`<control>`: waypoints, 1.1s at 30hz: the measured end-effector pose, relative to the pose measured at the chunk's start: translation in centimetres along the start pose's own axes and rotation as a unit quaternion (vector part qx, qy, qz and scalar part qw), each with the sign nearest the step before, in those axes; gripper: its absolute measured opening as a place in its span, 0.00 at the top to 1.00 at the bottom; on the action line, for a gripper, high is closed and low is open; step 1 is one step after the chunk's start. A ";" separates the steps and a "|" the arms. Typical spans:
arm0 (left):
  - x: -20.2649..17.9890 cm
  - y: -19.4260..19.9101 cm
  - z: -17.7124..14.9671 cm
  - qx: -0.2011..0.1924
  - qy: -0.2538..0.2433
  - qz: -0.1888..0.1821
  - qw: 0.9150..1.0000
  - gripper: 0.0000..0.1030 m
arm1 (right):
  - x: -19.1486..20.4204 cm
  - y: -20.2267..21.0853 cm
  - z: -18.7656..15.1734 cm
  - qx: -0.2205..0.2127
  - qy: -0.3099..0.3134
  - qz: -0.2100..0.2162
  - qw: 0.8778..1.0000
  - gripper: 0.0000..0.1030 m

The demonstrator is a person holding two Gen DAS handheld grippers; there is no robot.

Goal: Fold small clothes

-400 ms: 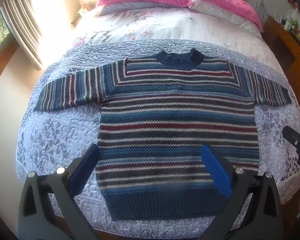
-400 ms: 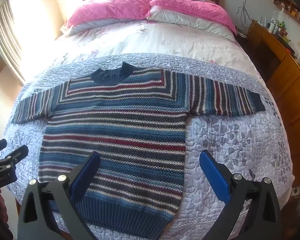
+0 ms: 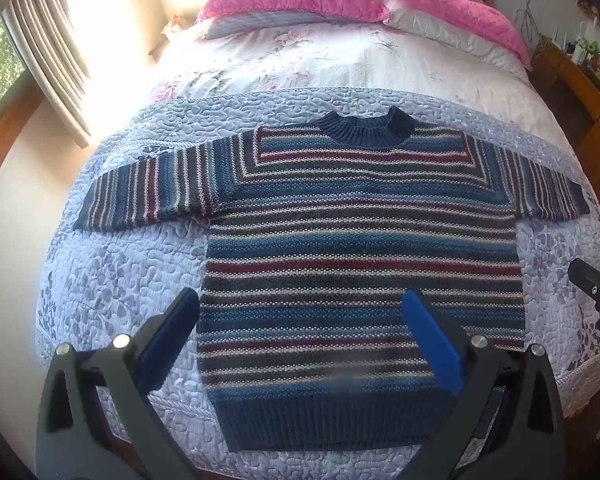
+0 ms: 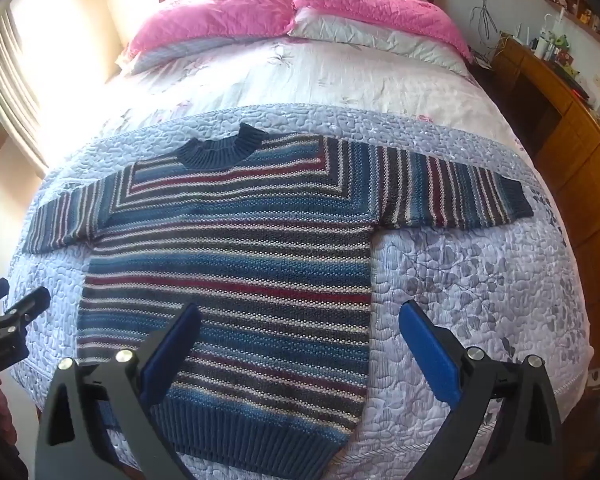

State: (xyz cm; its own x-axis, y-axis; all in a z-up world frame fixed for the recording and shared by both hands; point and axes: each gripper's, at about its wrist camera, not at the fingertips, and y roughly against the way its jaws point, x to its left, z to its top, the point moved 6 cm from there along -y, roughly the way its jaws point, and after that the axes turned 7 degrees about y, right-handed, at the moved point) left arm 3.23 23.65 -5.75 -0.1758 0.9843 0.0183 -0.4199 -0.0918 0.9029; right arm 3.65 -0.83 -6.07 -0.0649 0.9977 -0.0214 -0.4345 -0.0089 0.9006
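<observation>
sweater (image 3: 360,264) lying flat on quilt (image 3: 112,276), hem nearest | left gripper (image 3: 300,332) hovering spread wide, empty, seemingly above hem | right gripper (image 4: 300,344) likewise spread, empty, nearer right sleeve (image 4: 452,196)

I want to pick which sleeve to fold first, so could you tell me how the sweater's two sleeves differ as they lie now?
The left sleeve runs toward the window side; the right sleeve runs toward the wooden furniture. The left sleeve's upper edge looks slightly rumpled near the cuff, while the right sleeve's looks smooth. Both lie spread out flat on the quilt, striped alike, unfolded and ungripped.
</observation>
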 end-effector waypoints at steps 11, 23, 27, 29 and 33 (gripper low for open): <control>-0.7 -0.1 0.5 -0.010 -0.004 -0.002 1.000 0.03 | -0.2 -0.5 -0.1 0.001 -0.008 0.006 1.000 0.04; -0.8 -0.2 0.7 -0.012 -0.008 0.003 1.000 0.03 | -0.3 -0.8 0.0 0.002 -0.012 0.009 1.000 0.04; -0.7 -0.3 0.7 -0.011 -0.009 0.002 1.000 0.03 | -0.3 -0.8 0.0 0.003 -0.013 0.010 1.000 0.04; -0.6 -0.3 0.6 -0.011 -0.010 0.004 1.000 0.03 | -0.3 -0.8 0.0 0.003 -0.014 0.010 1.000 0.04; -0.5 -0.4 0.6 -0.010 -0.008 0.004 1.000 0.03 | -0.3 -0.8 0.0 0.003 -0.015 0.010 1.000 0.04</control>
State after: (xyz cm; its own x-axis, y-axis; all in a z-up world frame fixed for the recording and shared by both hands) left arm 3.99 23.28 -5.86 -0.1658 0.9856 0.0331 -0.4368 -0.1035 0.8936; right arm 3.99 -1.16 -6.79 -0.0465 0.9989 0.0107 -0.4282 -0.0296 0.9032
